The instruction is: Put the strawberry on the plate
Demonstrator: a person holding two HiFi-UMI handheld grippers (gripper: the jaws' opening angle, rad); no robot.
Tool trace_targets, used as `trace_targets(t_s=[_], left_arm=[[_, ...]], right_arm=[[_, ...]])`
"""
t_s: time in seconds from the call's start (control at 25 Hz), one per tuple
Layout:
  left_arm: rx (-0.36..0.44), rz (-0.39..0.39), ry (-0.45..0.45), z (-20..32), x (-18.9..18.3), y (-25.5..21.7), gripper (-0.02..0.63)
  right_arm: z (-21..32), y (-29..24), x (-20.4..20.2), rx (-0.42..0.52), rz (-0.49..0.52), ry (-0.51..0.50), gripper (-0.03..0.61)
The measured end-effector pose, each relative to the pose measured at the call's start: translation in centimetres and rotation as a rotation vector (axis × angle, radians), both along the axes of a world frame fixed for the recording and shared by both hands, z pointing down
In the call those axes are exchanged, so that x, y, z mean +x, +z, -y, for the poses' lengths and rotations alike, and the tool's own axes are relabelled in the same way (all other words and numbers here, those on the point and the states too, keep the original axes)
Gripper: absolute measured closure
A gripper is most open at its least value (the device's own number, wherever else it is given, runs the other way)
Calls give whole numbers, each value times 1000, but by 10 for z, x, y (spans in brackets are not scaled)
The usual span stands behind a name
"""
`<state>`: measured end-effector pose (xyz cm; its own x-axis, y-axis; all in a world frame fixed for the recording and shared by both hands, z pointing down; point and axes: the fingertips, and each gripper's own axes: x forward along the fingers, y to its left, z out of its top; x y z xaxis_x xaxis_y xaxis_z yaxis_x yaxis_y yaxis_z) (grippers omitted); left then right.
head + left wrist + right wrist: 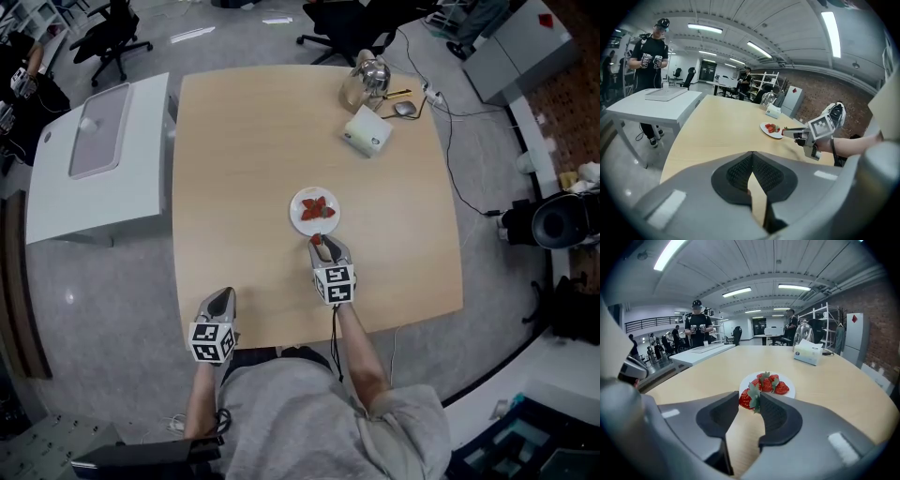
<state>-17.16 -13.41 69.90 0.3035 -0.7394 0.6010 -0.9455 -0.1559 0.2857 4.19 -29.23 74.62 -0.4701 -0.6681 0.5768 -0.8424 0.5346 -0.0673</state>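
A white plate point(298, 219) with a few red strawberries point(318, 208) lies at the middle of the wooden table point(244, 169). My right gripper point(320, 246) hovers just in front of the plate's near rim, shut on another strawberry point(747, 398) whose green leaves stick up between the pads. In the right gripper view the plate point(787, 381) lies straight behind that berry. My left gripper point(220, 298) sits at the table's front edge, far left of the plate, with its jaws together and nothing in them. From the left gripper view the right gripper point(792, 133) reaches toward the plate point(768, 131).
A white tissue box point(367, 132), a glass kettle point(365, 79) and a mouse point(404, 109) with cables occupy the far right corner. A white side table point(103, 150) stands to the left. Office chairs point(108, 39) and a person point(649, 51) stand beyond.
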Motion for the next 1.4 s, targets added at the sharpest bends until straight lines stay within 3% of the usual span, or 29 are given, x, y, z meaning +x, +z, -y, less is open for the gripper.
trace_targets(t_s=[0.56, 1.4], left_arm=[[-41, -3, 30, 18, 2, 13, 594], [-70, -5, 7, 26, -3, 27, 594]], right_arm=[[33, 23, 8, -33, -16, 50, 431], [52, 42, 12, -80, -27, 62, 428]])
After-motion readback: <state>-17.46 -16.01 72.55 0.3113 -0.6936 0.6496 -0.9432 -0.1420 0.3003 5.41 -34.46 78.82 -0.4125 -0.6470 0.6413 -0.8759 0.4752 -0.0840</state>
